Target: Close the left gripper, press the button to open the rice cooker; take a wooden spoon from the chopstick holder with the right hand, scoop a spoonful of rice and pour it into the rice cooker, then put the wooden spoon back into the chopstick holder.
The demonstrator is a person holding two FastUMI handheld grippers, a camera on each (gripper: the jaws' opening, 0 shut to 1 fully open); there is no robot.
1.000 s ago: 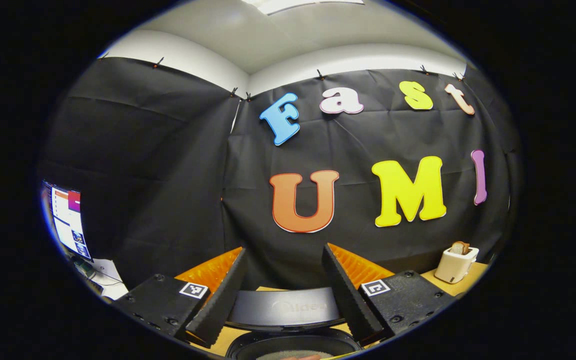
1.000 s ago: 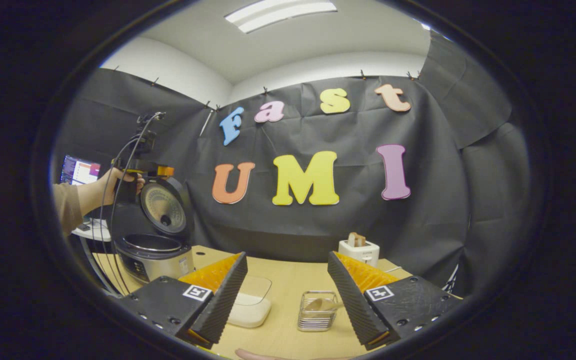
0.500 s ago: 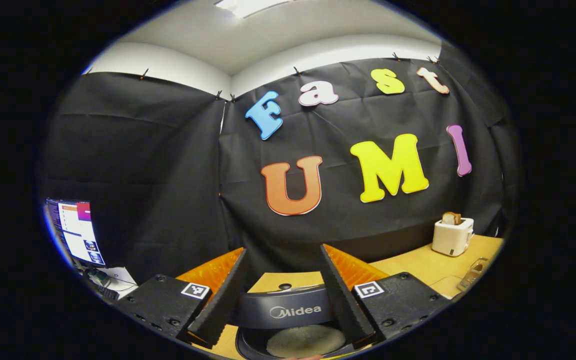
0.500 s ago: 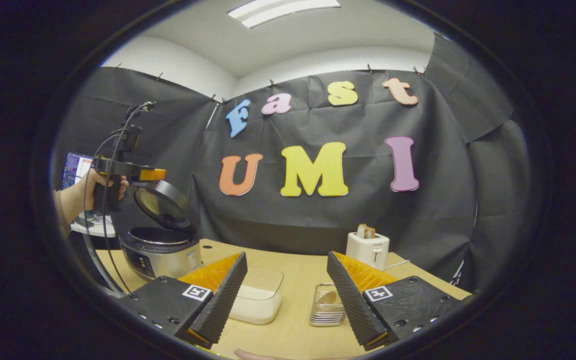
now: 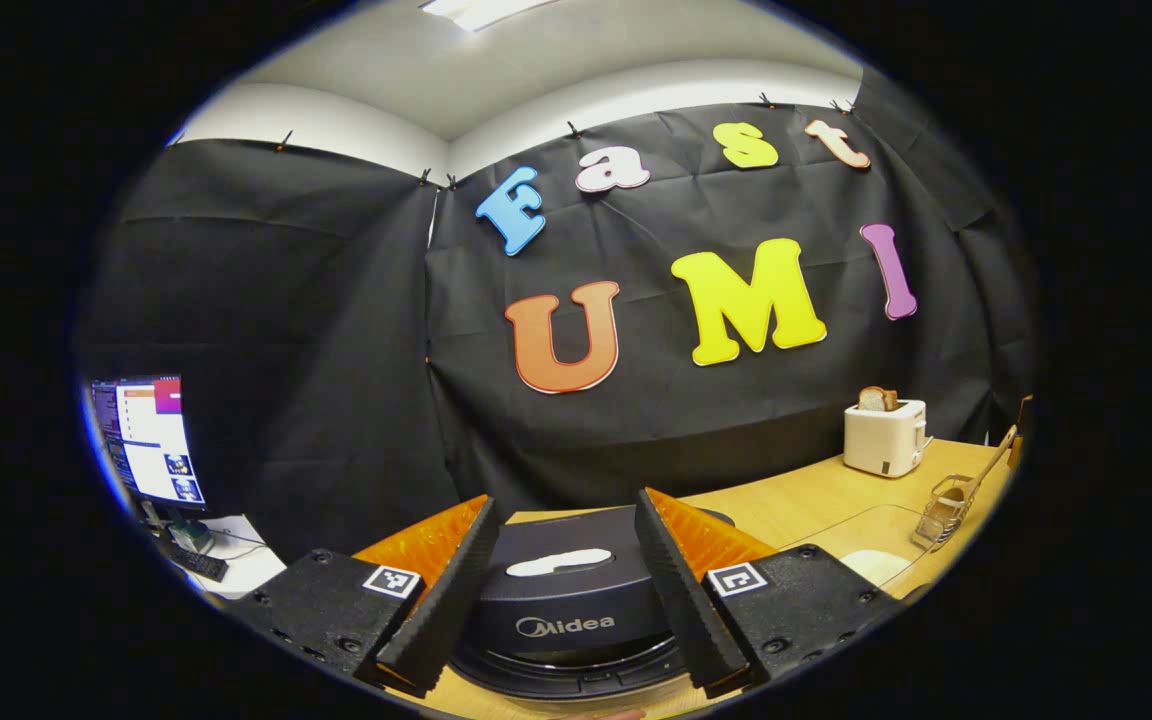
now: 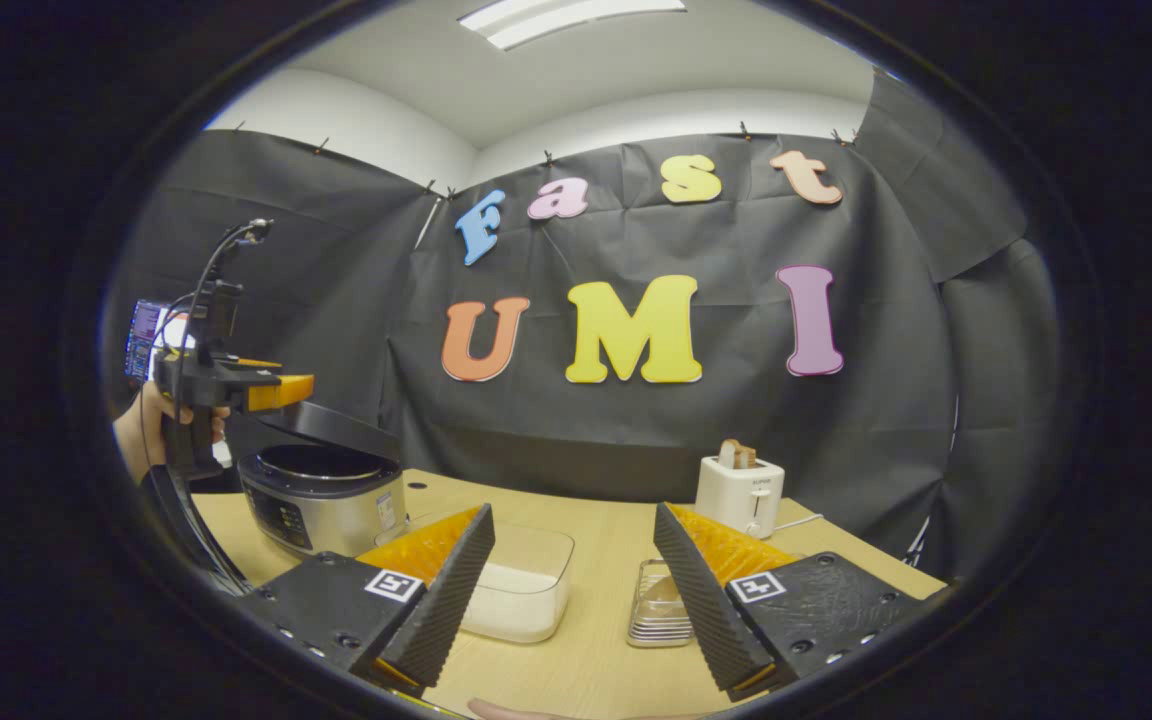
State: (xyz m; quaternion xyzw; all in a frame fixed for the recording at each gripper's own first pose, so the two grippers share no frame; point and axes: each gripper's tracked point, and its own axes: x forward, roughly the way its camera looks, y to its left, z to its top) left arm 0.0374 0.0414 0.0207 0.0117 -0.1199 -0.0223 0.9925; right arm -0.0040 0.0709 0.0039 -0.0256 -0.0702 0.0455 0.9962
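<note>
Swung down since 1 s ago: rice cooker lid (image 6: 321, 425), from upright to nearly flat over pot, left gripper (image 6: 276, 390) riding on top of it. Looks like closing, w/ spoon already back. Left jaws spread, straddling lid, gripping nothing; right gripper (image 6: 571, 590) jaws spread, empty. Wooden spoon (image 5: 981, 470) in chopstick holder (image 5: 946, 500) on table (image 6: 586, 540), handle leaning up and away, long axis tilted.

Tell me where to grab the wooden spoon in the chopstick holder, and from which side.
Grip the wooden spoon by its bare handle, which leans up and out of the chopstick holder. Come from above, jaws across the handle. The bowl end sits down inside the wire basket, so it looks awkward to reach.
</note>
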